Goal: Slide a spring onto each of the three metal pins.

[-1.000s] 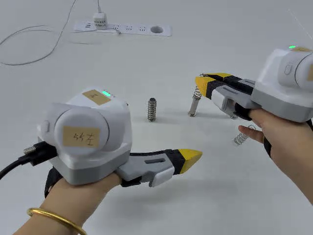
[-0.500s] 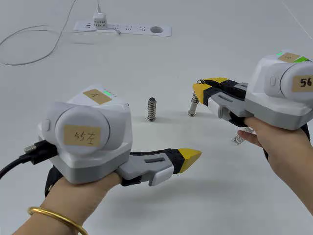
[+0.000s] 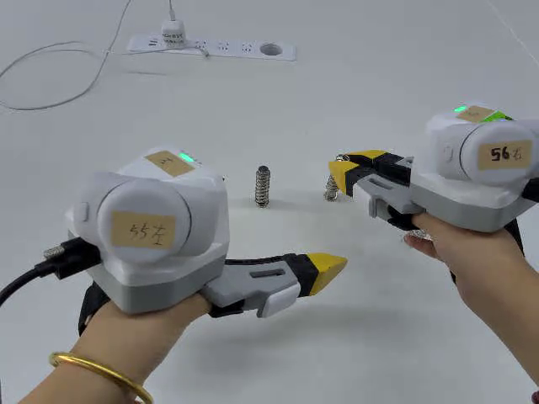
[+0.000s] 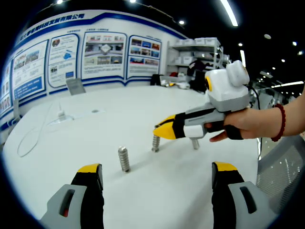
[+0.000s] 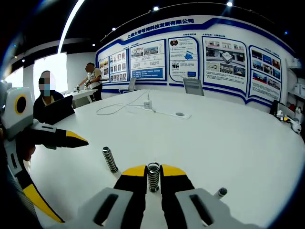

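Note:
One pin with a spring on it (image 3: 263, 186) (image 4: 124, 159) (image 5: 109, 159) stands upright mid-table. To its right, my right gripper (image 3: 343, 171) (image 4: 162, 131) (image 5: 153, 172) is shut on a second spring (image 3: 331, 190) (image 4: 155, 142) (image 5: 153, 176), which stands upright between its yellow tips. A bare pin (image 4: 195, 143) (image 5: 219, 192) stands just beyond, under the right gripper's body. My left gripper (image 3: 327, 269) (image 4: 157, 171) hovers near the table's front, open wide with nothing between its jaws, pointing toward the pins.
A white power strip (image 3: 210, 48) with a plugged charger lies at the table's far edge, and a thin cable (image 3: 59, 80) loops to its left. People sit at a far table (image 5: 45, 93).
My right gripper has moved left and down, bringing the gripped spring from tilted to lower and upright. Its hand now covers the loose spring that lay on the table. The left gripper stayed put.

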A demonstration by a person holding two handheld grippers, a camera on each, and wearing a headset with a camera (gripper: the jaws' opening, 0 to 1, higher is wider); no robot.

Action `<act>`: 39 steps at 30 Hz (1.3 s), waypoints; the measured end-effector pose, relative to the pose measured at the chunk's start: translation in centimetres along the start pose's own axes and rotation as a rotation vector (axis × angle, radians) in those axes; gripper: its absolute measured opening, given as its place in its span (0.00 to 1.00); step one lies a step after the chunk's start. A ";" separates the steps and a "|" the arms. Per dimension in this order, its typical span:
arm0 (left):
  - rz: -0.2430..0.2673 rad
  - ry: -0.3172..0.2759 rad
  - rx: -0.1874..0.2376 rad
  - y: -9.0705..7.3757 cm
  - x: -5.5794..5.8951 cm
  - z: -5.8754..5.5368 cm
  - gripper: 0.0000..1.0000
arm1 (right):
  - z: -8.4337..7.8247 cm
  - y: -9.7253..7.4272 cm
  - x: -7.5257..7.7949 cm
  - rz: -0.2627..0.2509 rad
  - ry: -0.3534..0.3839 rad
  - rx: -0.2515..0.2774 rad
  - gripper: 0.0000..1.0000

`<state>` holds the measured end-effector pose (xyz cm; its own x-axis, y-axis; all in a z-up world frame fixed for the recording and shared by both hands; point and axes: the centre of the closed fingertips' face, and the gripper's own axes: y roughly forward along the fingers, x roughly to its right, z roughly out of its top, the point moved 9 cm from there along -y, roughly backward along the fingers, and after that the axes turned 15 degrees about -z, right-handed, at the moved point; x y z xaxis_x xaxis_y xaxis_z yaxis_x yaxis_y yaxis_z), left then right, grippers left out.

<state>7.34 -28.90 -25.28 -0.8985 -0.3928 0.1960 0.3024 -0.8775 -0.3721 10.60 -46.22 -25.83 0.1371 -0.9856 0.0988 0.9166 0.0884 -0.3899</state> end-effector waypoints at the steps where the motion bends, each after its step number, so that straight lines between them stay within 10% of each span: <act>1: 0.000 0.001 -0.001 0.0 0.0 0.0 0.97 | -0.1 0.0 0.0 -0.002 -0.001 -0.003 0.12; 39: -0.004 0.018 -0.005 0.2 0.2 0.1 0.95 | 1.4 -1.8 0.1 0.026 0.118 0.007 0.31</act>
<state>7.24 -29.14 -25.24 -0.9052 -0.3846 0.1810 0.2978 -0.8775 -0.3759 9.51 -46.32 -23.80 0.1166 -0.9930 -0.0196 0.9158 0.1151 -0.3847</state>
